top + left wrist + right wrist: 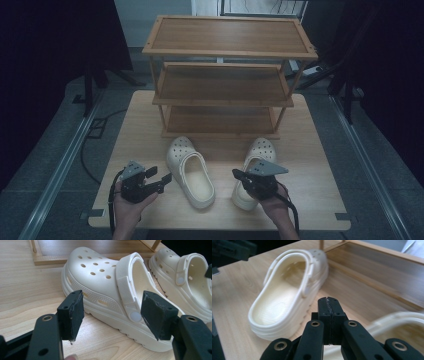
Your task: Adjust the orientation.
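Two cream clogs lie on the wooden table [140, 125], toes toward a three-tier wooden shoe rack [225, 50]. The left clog [190, 170] sits just right of my left gripper [164, 182]. In the left gripper view that gripper [115, 315] is open, its pads either side of the left clog's [100, 277] strap rivet without touching, and the right clog [190, 290] lies beyond. My right gripper [237, 174] hovers over the heel of the right clog [260, 150]. It [328, 302] is shut with nothing in it, pointing at the left clog [287, 295]; the right clog's rim [397, 322] shows below.
The rack's bottom shelf [382, 272] is bare and stands just behind the clogs. Bare table lies left of the left clog and right of the right one. Dark curtains flank the table, and a cable [87, 155] runs over the floor at left.
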Tool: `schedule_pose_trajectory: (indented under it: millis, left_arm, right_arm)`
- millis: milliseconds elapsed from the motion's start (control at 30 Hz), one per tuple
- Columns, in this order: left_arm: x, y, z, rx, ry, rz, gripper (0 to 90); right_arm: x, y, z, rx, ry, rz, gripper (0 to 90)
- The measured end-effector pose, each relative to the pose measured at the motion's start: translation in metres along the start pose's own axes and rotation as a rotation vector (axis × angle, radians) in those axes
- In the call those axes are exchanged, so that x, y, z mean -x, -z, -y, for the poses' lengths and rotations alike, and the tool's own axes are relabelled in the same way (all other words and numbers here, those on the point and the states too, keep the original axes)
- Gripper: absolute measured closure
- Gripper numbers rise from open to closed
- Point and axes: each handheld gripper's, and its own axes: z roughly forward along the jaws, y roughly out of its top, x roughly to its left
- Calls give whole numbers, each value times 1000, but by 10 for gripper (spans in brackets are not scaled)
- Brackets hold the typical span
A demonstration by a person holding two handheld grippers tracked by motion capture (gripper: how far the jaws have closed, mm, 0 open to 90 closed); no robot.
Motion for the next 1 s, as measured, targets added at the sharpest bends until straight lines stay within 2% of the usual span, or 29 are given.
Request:
schedule_pose_trajectory:
  millis: [67, 433, 600, 1000]
  left_arm:
    - [1, -1, 0, -1, -3, 4, 356]
    - [3, -3, 1, -10, -8, 8, 355]
    - [3, -5, 1, -15, -6, 7, 356]
    - [1, -3, 1, -12, -3, 3, 355]
  right_arm:
    - [-7, -9, 0, -16, 9, -7, 900]
    - [-26, -31, 3, -73, 31, -36, 900]
    - [-37, -42, 5, -115, 70, -36, 899]
    - [-45, -50, 8, -153, 94, -30, 900]
